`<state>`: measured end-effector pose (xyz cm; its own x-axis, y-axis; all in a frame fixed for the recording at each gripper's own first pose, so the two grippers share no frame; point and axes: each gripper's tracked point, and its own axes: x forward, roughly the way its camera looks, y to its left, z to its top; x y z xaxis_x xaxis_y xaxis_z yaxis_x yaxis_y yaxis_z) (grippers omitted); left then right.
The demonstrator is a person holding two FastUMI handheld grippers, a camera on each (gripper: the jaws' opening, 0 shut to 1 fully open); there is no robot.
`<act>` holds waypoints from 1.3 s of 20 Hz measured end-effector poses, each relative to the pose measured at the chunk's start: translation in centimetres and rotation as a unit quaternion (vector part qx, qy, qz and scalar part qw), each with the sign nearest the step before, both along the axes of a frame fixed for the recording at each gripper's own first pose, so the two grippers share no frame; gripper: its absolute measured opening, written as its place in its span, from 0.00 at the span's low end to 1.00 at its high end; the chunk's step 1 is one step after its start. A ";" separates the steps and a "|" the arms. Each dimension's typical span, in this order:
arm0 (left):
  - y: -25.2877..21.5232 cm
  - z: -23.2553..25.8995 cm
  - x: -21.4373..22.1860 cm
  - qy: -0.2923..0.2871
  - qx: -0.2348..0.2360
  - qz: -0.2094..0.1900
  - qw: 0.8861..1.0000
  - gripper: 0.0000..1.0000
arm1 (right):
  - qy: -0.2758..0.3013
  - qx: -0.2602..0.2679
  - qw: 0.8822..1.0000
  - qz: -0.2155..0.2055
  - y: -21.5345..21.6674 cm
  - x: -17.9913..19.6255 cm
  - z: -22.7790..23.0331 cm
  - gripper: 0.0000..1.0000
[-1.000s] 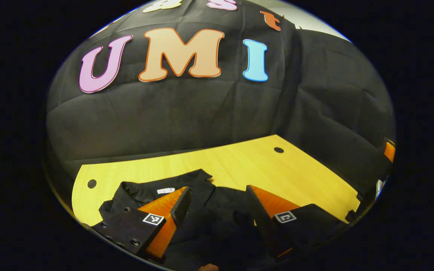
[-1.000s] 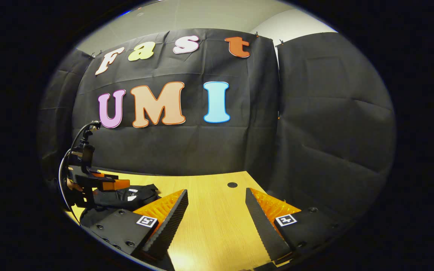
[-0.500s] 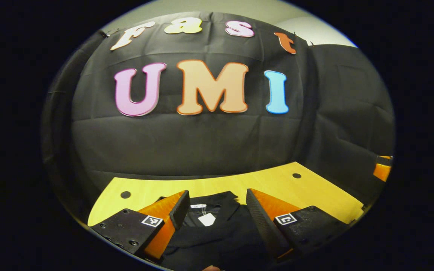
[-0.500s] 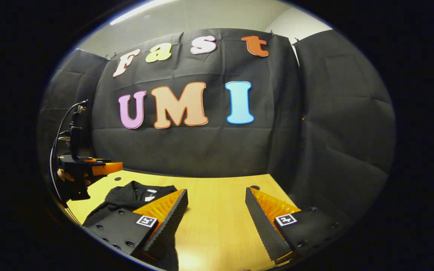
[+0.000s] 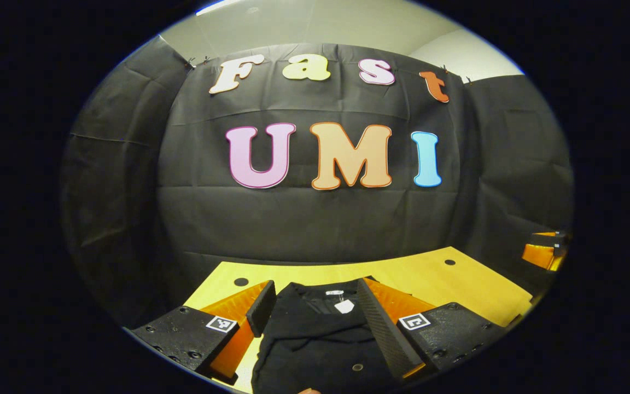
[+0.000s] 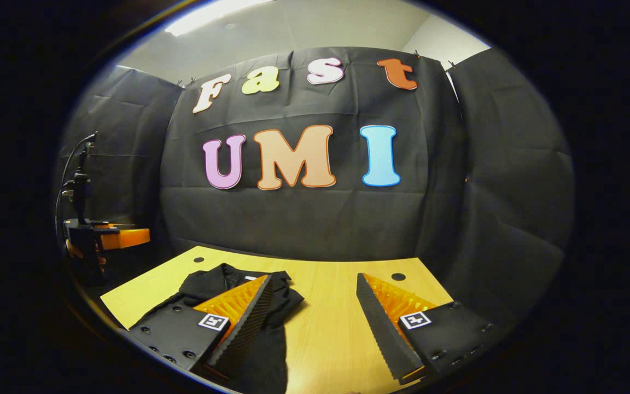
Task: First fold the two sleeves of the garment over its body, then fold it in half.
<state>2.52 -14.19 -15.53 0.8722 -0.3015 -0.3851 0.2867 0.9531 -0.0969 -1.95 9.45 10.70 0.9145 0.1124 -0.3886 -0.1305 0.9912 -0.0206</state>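
Note:
A black garment (image 5: 320, 334) lies on the wooden table (image 5: 446, 279), collar and white tag toward the booth wall, a button near the bottom. My left gripper (image 5: 315, 314) is open above it, the fabric showing between its fingers with no contact visible. In the right gripper view the garment (image 6: 222, 287) lies at the left of the table (image 6: 326, 323), partly hidden behind one finger. My right gripper (image 6: 315, 314) is open over bare wood beside the garment. The left gripper (image 6: 104, 238) hangs at the far left in that view, held by a hand.
The table has round holes (image 5: 241, 282) near its far corners. The black cloth wall (image 5: 315, 219) closes the back and sides. The right gripper's body (image 5: 544, 253) shows at the far right edge of the left gripper view.
Both grippers have lifted and drawn back toward me, swinging so more of the wall and ceiling shows. The garment now sits centred between the left gripper's fingers. Both stay open.

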 end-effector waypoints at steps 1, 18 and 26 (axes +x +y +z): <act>1.1 0.1 -1.0 0.001 0.001 0.005 1.000 0.93 | 0.000 0.003 1.000 0.009 1.0 -0.6 0.0 0.98; 11.2 -11.4 -17.6 0.147 0.041 0.038 0.987 0.93 | 0.131 -0.039 0.991 0.014 4.9 -13.1 -11.6 0.98; 12.1 -20.2 -24.2 0.260 0.060 0.045 0.963 0.93 | 0.259 -0.053 0.964 -0.001 4.0 -18.9 -20.5 0.98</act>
<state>-21.68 -2.05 -35.73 0.5724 -0.1588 -0.8044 0.1446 0.9852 -0.0916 -20.88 13.41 -9.76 0.5949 0.0453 -0.8025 -0.1478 0.9875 -0.0538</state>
